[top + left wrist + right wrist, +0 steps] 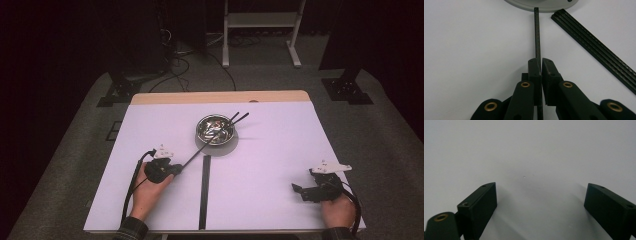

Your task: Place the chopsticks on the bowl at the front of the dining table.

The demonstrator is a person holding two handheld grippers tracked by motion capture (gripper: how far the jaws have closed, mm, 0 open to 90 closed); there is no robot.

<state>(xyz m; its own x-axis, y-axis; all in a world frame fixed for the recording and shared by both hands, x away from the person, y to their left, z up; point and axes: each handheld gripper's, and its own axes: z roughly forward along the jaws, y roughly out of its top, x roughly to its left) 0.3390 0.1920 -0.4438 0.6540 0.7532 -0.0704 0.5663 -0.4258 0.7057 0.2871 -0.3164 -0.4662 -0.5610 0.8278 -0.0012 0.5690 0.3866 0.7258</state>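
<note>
A metal bowl (201,131) with small shiny items inside stands on a round grey base (226,148) at the middle of the white table. Two thin black rods lean across it. My left gripper (178,169) is shut on the near end of one black rod (197,152), which runs up and right over the bowl. In the left gripper view the jaws (541,62) pinch that rod (537,37), whose far end reaches the grey base (541,7). The second rod (241,118) sticks out of the bowl's far right. My right gripper (296,190) rests near the front right, jaws (541,197) wide apart over bare table.
A flat black strip (205,190) runs from the grey base toward the table's front edge; it shows in the left gripper view as a ridged bar (594,47) right of the rod. A wooden edge (220,97) borders the table's far side.
</note>
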